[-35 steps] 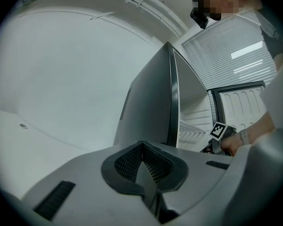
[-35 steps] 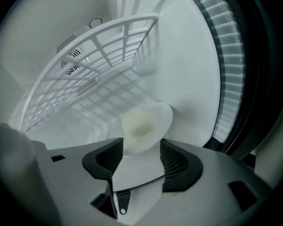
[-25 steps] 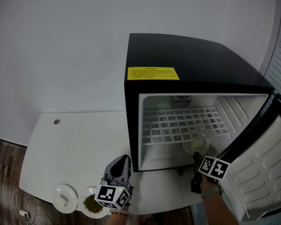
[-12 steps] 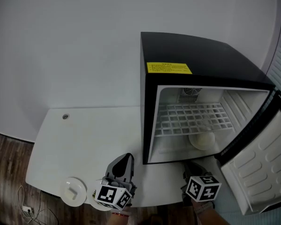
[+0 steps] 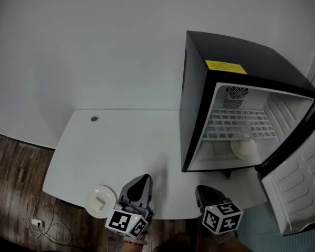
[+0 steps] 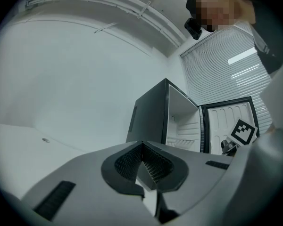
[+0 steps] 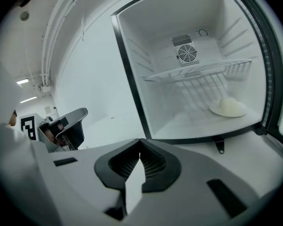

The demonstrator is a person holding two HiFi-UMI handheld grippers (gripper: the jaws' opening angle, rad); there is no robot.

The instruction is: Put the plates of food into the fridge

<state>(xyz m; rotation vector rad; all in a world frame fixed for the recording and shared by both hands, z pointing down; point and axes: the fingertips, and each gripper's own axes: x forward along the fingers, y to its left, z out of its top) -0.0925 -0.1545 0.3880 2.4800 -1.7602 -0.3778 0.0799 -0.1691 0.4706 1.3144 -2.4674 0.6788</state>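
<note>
So here's where we are: the fridge (image 5: 236,51) sits on the right side of the white table (image 5: 126,146), and its door (image 5: 299,193) hangs wide open toward the near right. There's a yellow label (image 5: 226,66) on the top front edge. One plate of food (image 5: 245,148) is inside, on the fridge floor toward the right, just under the wire shelf (image 5: 239,124). The food is a pale mound, and we honestly can't tell what it is.

We're holding both grippers low at the near edge of the table, well apart from the fridge opening. The left gripper (image 5: 142,180) points toward the far side. Its own view shows its fingers pressed together at the tips with nothing between them. The right gripper (image 5: 201,190) is to its right, roughly in front of the fridge's near left corner. Its fingers have just been closing and are pressed together now, with nothing between them. The right gripper view looks straight into the open fridge at the plate.

A white round dish (image 5: 100,201) sits at the near left edge of the table, just left of the left gripper.
</note>
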